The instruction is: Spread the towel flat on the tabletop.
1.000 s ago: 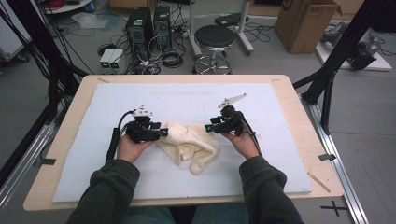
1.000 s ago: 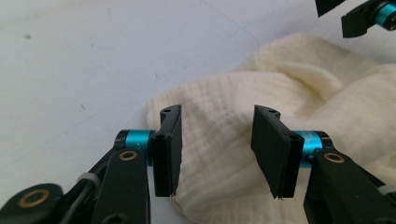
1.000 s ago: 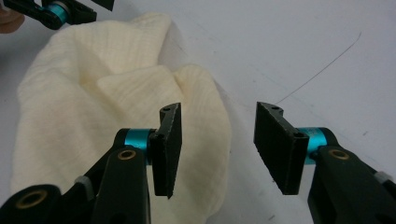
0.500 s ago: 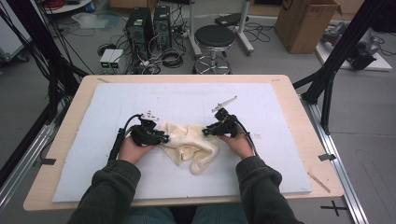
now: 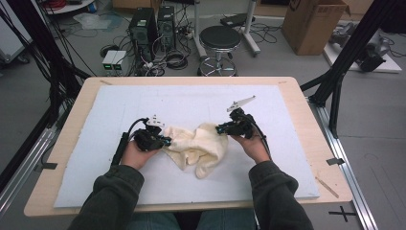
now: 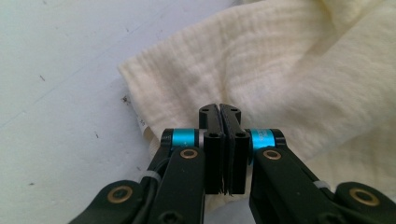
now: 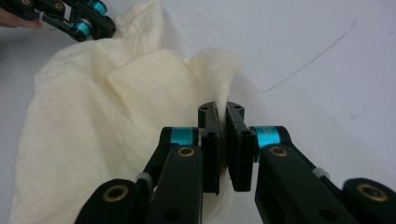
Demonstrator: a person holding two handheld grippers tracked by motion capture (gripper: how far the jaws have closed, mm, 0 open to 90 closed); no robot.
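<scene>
Since the earlier frame both sets of jaws have just closed onto the cream cloth (image 5: 196,146). The left gripper (image 5: 163,142) pinches its left edge; the right gripper (image 5: 221,129) pinches a raised fold at its upper right. The crumpled cloth lies mid-frame on the tabletop (image 5: 191,100) between them, long axis running left to right.

From my station, the crumpled cream muslin cloth (image 6: 299,79) runs off the left gripper view's 3 o'clock edge; its pinched edge hides between the jaws.
</scene>
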